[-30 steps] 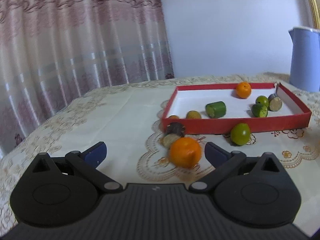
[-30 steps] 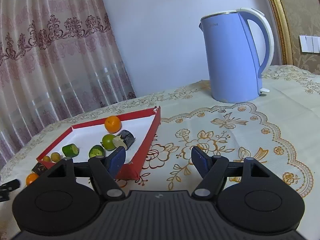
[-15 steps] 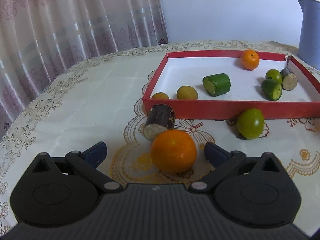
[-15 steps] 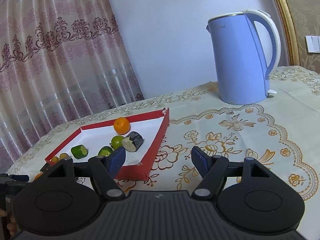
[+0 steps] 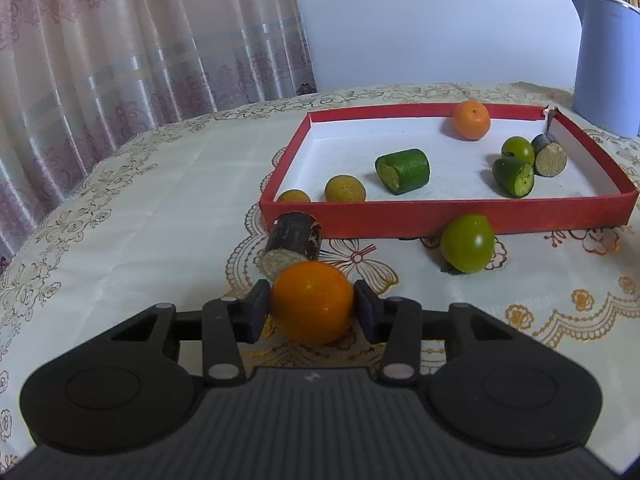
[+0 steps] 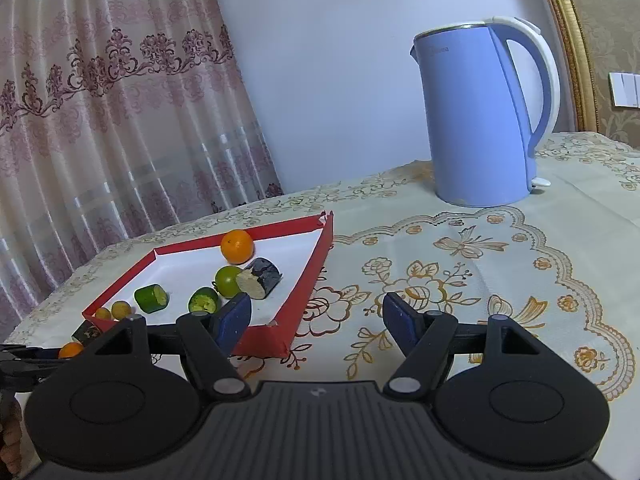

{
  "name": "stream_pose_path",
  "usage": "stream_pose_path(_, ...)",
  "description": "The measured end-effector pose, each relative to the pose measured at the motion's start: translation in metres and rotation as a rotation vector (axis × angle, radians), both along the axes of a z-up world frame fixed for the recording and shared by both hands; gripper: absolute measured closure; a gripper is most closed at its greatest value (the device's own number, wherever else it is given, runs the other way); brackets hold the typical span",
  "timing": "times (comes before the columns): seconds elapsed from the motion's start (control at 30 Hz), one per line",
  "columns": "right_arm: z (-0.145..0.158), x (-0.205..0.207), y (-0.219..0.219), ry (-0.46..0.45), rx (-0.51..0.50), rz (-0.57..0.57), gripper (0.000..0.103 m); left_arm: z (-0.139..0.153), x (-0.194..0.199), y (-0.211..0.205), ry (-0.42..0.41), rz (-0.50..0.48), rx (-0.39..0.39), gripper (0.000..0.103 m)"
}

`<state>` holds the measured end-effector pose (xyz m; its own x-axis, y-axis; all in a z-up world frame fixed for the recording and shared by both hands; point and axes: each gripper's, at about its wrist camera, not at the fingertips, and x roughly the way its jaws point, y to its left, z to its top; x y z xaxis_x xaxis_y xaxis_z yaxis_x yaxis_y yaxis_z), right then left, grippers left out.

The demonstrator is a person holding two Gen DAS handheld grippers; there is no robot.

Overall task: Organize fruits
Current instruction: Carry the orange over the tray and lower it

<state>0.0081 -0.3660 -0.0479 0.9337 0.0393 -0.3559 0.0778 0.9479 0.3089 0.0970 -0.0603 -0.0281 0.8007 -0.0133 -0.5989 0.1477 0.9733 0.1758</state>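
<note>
An orange [image 5: 312, 302] rests on the tablecloth between the pads of my left gripper [image 5: 310, 309], whose jaws are closing and touch it on both sides. Just beyond it lies a dark cut cylinder [image 5: 294, 240], and a green fruit [image 5: 467, 243] sits against the front wall of the red tray [image 5: 440, 216]. In the tray are a second orange [image 5: 471, 120], two small yellow fruits [image 5: 345, 189], green cut pieces [image 5: 403, 170] and a dark piece [image 5: 550, 156]. My right gripper [image 6: 316, 316] hangs open and empty beside the tray's near corner [image 6: 308, 292].
A blue electric kettle [image 6: 480, 128] stands behind the tray at the back right of the table. A patterned curtain [image 5: 120, 60] hangs along the left, where the table edge curves. Embroidered cloth lies bare to the right of the tray.
The left gripper came forward and down around the orange, then its jaws closed from wide apart onto the fruit. The right gripper has stayed where it was.
</note>
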Motion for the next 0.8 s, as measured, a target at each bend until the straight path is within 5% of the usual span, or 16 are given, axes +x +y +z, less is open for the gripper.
stream_pose_path(0.8,0.001,-0.005,-0.005,-0.022,0.003,-0.018,0.031,0.053,-0.041,-0.030,-0.164,-0.028,0.013,0.060)
